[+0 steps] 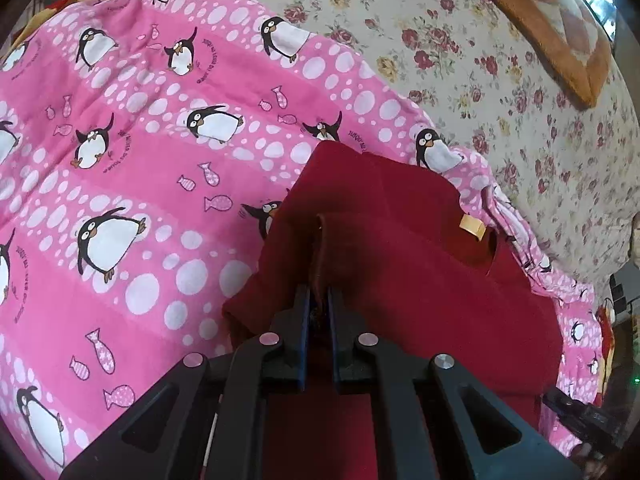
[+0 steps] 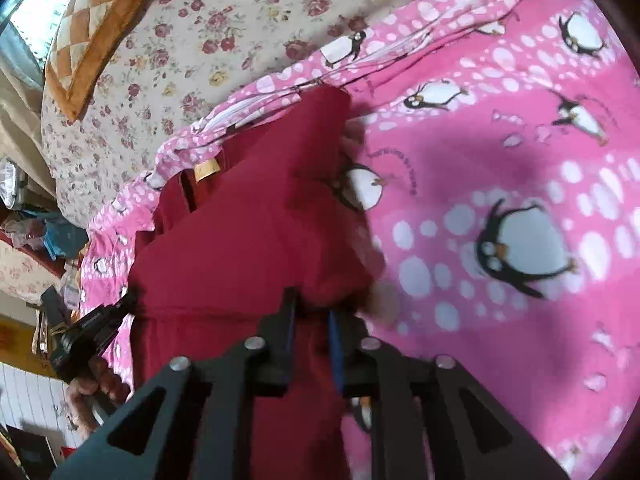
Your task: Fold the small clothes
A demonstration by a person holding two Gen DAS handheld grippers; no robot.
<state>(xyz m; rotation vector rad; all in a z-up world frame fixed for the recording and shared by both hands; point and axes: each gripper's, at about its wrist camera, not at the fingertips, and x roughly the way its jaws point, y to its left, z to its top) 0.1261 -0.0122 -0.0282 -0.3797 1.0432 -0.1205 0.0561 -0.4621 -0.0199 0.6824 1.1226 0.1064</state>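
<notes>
The dark red cloth garment (image 1: 400, 248) lies on the pink penguin-print blanket (image 1: 132, 184), its lower part hidden under both tools. The left gripper (image 1: 319, 300) pinches a raised fold at 12 o'clock. The right gripper (image 2: 312, 316) is blurred; its fingers grasp the garment's edge.

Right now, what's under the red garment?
The red garment lies on the pink penguin blanket, which sits on a floral bedspread. Both grippers' jaws pinch the garment. Whatever lies directly beneath its middle is covered.
</notes>
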